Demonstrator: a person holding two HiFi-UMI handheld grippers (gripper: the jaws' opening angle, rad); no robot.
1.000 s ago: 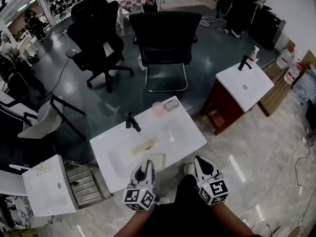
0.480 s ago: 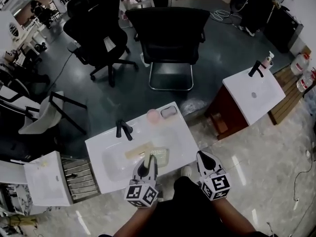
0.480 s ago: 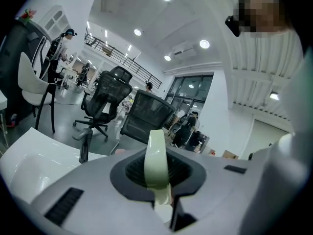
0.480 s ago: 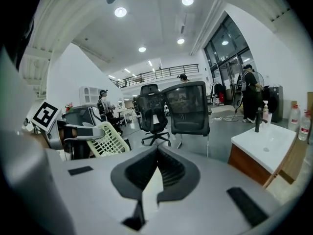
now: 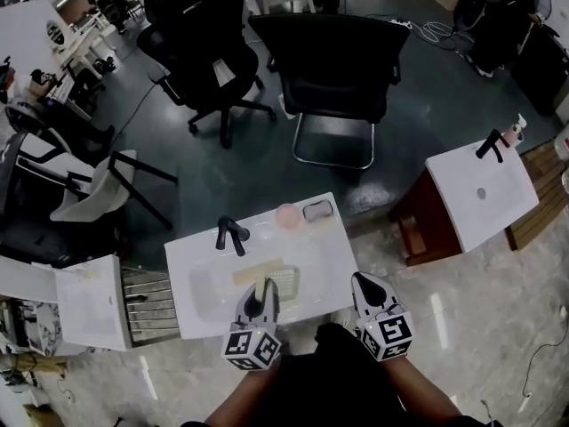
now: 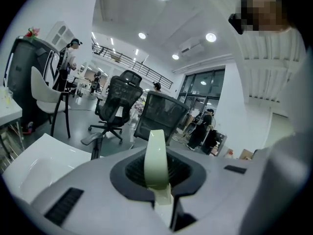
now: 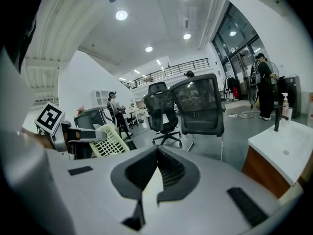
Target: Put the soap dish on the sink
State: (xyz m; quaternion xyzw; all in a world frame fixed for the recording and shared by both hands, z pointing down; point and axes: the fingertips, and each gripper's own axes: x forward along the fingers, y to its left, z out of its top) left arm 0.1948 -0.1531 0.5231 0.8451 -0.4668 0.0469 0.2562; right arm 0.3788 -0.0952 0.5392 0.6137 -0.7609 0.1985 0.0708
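Observation:
The soap dish [image 5: 284, 281] is a pale green slotted tray. My left gripper [image 5: 260, 302] is shut on its near edge and holds it over the front part of the white sink [image 5: 325, 261]. In the left gripper view the dish [image 6: 157, 166] stands edge-on between the jaws. The right gripper view shows the same dish [image 7: 110, 140] at its left. My right gripper [image 5: 365, 289] hangs shut and empty off the sink's front right corner, its jaws [image 7: 156, 176] pressed together.
A black faucet [image 5: 232, 233] stands at the sink's back. A tan bar [image 5: 259, 269] lies in the basin. A pink cup [image 5: 286, 215] and a grey box [image 5: 316, 210] sit at the back right. Black office chairs [image 5: 333, 69] stand beyond, and another sink cabinet [image 5: 480, 194] to the right.
Both grippers have moved forward toward the sink. The soap dish has gone from the sink's front edge to over its basin, still held by the left gripper.

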